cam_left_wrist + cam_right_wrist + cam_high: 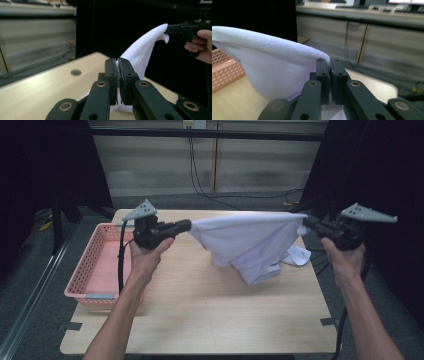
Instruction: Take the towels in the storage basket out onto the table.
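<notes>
A white towel [247,245] hangs stretched above the wooden table [200,315], held up by two corners. My left gripper [187,225] is shut on the towel's left corner, and in the left gripper view the cloth [142,52] runs from between the jaws up toward the other hand. My right gripper [305,222] is shut on the right corner; in the right gripper view the towel [269,72] spreads leftward from the closed jaws. The towel's top edge is taut between the two grippers. Its lower folds sag toward the table, and one flap [299,256] droops at the right.
A pink plastic basket [82,270] sits at the table's left edge, beside my left forearm. Black curtains flank the table on both sides. Cables run along the floor behind the far edge of the table.
</notes>
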Motion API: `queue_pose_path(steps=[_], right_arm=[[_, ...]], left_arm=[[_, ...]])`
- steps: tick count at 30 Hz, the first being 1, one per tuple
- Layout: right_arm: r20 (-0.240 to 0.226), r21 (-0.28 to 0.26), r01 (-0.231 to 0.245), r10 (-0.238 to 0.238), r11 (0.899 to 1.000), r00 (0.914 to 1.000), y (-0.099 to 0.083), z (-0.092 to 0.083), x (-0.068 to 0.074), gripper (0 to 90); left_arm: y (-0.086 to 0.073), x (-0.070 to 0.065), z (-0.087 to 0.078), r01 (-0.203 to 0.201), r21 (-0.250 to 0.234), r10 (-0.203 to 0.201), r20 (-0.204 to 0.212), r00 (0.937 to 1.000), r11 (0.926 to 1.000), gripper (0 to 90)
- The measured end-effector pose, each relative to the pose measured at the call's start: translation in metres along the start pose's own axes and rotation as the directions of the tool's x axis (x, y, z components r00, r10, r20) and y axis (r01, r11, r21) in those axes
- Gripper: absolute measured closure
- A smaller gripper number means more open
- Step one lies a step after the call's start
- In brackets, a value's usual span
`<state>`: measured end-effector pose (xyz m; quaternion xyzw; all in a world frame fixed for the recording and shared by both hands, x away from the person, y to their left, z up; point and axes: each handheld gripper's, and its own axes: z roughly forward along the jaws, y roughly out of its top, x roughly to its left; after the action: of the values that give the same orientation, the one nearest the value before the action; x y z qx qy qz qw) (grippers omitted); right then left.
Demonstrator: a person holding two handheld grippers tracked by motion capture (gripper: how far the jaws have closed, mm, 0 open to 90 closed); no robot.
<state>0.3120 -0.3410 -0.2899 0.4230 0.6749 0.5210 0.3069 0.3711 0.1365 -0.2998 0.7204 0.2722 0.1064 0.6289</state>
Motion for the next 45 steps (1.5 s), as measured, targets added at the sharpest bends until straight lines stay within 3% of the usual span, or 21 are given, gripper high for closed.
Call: queue_pose_path(steps=[3,6,8,10,12,16,19,22,25,26,29,31,33,35,36,37,41,42,43,44,45], right_arm=[[0.011,-0.057,0.019,-0.018,0.998,0.9998,0.035,-0.004,-0.002,86.4],[0.008,-0.156,0.037,-0.036,0.987,0.9993,0.068,-0.018,0.004,86.4],[-0.005,-0.199,0.042,-0.044,0.979,0.9990,0.082,-0.028,0.010,86.5],[-0.028,-0.219,0.040,-0.047,0.975,0.9985,0.079,-0.037,0.016,86.6],[-0.055,-0.202,0.033,-0.045,0.979,0.9974,0.064,-0.039,0.022,86.7],[-0.141,-0.077,0.019,-0.030,0.997,0.9895,0.000,-0.040,0.038,86.9],[-0.199,0.002,-0.002,0.002,1.000,0.9801,-0.048,-0.049,0.050,86.9],[-0.248,0.067,-0.010,0.026,0.998,0.9684,-0.091,-0.060,0.065,86.9],[-0.290,0.156,-0.014,0.059,0.988,0.9553,-0.132,-0.068,0.082,86.9],[-0.311,0.192,-0.010,0.070,0.981,0.9478,-0.144,-0.071,0.088,86.8],[-0.335,0.277,0.006,0.091,0.961,0.9379,-0.174,-0.078,0.102,86.4],[-0.343,0.335,0.028,0.094,0.942,0.9346,-0.190,-0.080,0.108,80.8],[-0.351,0.368,0.031,0.108,0.929,0.9302,-0.201,-0.083,0.110,65.4],[-0.332,0.365,0.037,0.093,0.930,0.9387,-0.202,-0.087,0.109,56.0],[-0.339,0.347,0.037,0.089,0.937,0.9366,-0.200,-0.089,0.107,53.2],[-0.324,0.333,0.029,0.085,0.943,0.9423,-0.197,-0.092,0.105,51.1],[-0.293,0.300,-0.001,0.093,0.954,0.9516,-0.190,-0.088,0.091,50.2],[-0.284,0.305,0.014,0.077,0.952,0.9557,-0.189,-0.084,0.088,51.8],[-0.265,0.318,0.031,0.058,0.948,0.9627,-0.190,-0.078,0.084,52.6],[-0.241,0.327,0.030,0.053,0.945,0.9692,-0.191,-0.071,0.079,52.7],[-0.234,0.337,0.029,0.054,0.941,0.9706,-0.193,-0.065,0.074,53.4]], left_arm=[[0.029,-0.002,-0.005,-0.021,-0.059,0.020,-0.017,0.9997,0.9981,86.5],[0.056,-0.013,-0.020,-0.055,-0.131,0.055,-0.004,0.9985,0.9899,86.5],[0.064,-0.023,-0.030,-0.096,-0.138,0.096,-0.007,0.9954,0.9858,86.5],[0.059,-0.029,-0.037,-0.112,-0.120,0.113,-0.002,0.9936,0.9864,86.5],[0.040,-0.030,-0.040,-0.090,-0.080,0.091,0.001,0.9959,0.9927,86.5],[-0.018,-0.036,-0.050,-0.048,0.010,0.048,0.060,0.9971,0.9988,86.4],[-0.065,-0.043,-0.063,-0.007,0.065,0.000,0.100,0.9950,0.9978,86.4],[-0.109,-0.051,-0.075,0.028,0.135,-0.043,0.113,0.9926,0.9905,86.3],[-0.146,-0.061,-0.084,0.045,0.224,-0.073,0.117,0.9904,0.9736,86.2],[-0.157,-0.063,-0.087,0.060,0.255,-0.097,0.136,0.9859,0.9651,86.1],[-0.183,-0.070,-0.091,0.059,0.361,-0.124,0.161,0.9792,0.9305,84.8],[-0.191,-0.072,-0.094,0.056,0.388,-0.130,0.167,0.9773,0.9200,80.6],[-0.194,-0.069,-0.094,0.065,0.390,-0.138,0.163,0.9768,0.9184,75.3],[-0.191,-0.063,-0.091,0.075,0.379,-0.146,0.162,0.9760,0.9222,67.0],[-0.188,-0.059,-0.088,0.074,0.377,-0.144,0.162,0.9762,0.9234,64.5],[-0.187,-0.057,-0.085,0.077,0.376,-0.147,0.161,0.9760,0.9233,63.6],[-0.186,-0.037,-0.045,0.075,0.410,-0.141,0.133,0.9811,0.9090,64.0],[-0.187,-0.033,-0.032,0.076,0.425,-0.148,0.138,0.9793,0.9018,64.4],[-0.187,-0.029,-0.019,0.059,0.444,-0.128,0.126,0.9837,0.8939,64.3],[-0.187,-0.028,-0.009,0.046,0.452,-0.106,0.108,0.9884,0.8907,64.3],[-0.187,-0.023,0.005,0.050,0.457,-0.112,0.109,0.9877,0.8881,63.8]])
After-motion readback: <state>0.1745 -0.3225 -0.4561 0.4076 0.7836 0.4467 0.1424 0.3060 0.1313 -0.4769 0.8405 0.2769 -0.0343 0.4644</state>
